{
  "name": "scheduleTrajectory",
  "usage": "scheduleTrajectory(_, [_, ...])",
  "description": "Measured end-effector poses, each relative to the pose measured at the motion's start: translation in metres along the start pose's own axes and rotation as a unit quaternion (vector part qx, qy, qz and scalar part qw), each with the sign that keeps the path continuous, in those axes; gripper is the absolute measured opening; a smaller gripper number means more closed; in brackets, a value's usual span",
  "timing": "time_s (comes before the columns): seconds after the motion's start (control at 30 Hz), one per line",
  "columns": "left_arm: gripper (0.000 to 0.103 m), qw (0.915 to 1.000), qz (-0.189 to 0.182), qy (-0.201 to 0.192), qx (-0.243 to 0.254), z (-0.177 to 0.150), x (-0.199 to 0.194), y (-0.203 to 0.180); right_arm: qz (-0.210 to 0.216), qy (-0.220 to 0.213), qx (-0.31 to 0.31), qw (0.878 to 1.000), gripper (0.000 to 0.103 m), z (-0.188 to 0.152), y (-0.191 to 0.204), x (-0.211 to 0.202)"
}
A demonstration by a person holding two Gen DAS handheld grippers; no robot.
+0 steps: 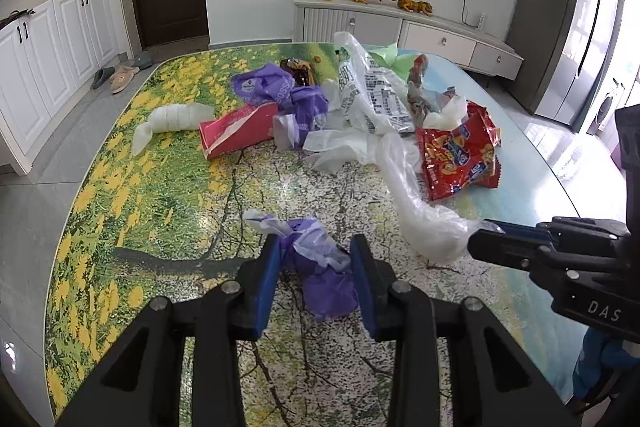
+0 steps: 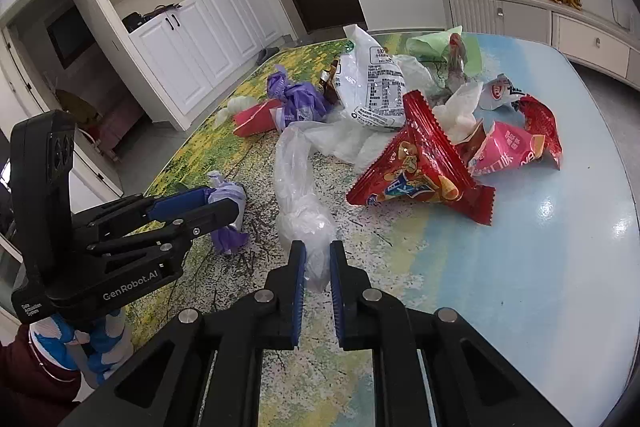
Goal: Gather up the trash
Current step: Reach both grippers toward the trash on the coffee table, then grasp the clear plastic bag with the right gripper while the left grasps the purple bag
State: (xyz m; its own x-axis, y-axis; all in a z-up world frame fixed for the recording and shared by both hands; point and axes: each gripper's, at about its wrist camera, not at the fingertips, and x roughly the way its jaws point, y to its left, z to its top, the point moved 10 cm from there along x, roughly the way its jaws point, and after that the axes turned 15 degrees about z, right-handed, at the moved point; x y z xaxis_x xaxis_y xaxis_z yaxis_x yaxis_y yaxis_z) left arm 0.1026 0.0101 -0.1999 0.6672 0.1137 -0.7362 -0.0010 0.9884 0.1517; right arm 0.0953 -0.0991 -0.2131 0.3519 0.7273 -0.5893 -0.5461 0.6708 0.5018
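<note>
2 hand-held grippers, left (image 1: 314, 259) pinching the purple bag (image 1: 320, 267), right (image 2: 318, 263) clamping the clear bag (image 2: 304, 211), near the desk (image 1: 160, 155) front edge for lifting.

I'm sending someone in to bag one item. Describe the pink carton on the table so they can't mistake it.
Start at the table with the flower-meadow print and find the trash heap at its far end. At the heap's left edge, beside the crumpled purple bags, lies the pink carton. It is the only stiff, box-shaped piece there; the rest is limp plastic or crinkled wrappers.
</note>
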Motion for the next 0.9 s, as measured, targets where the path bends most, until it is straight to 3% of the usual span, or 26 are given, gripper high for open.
scheduleTrajectory(0.27, [0.026, 0.9985, 0.028, -0.047, 0.010, 0.016, -0.037, -0.001, -0.011, -0.032, -0.009, 0.999, 0.011, 0.006, 0.018, -0.034])
scheduleTrajectory(0.33, [0.019, 0.9973, 0.033, -0.063, 0.015, 0.020, -0.050, -0.003, -0.018, -0.040, -0.012, 0.999, 0.011, 0.008, 0.022, -0.043])
scheduleTrajectory(0.37, [0.011, 0.9968, 0.034, -0.069, 0.017, 0.022, -0.056, -0.004, -0.021, -0.046, -0.014, 0.999, 0.011, 0.008, 0.023, -0.049])
scheduleTrajectory(0.43, [0.007, 0.9960, 0.037, -0.080, 0.017, 0.024, -0.066, -0.006, -0.024, -0.055, -0.015, 0.998, 0.011, 0.007, 0.027, -0.060])
scheduleTrajectory(0.9, [0.005, 0.9935, 0.037, -0.105, 0.024, 0.023, -0.092, -0.014, -0.047, -0.086, -0.013, 0.995, 0.011, 0.002, 0.037, -0.101])
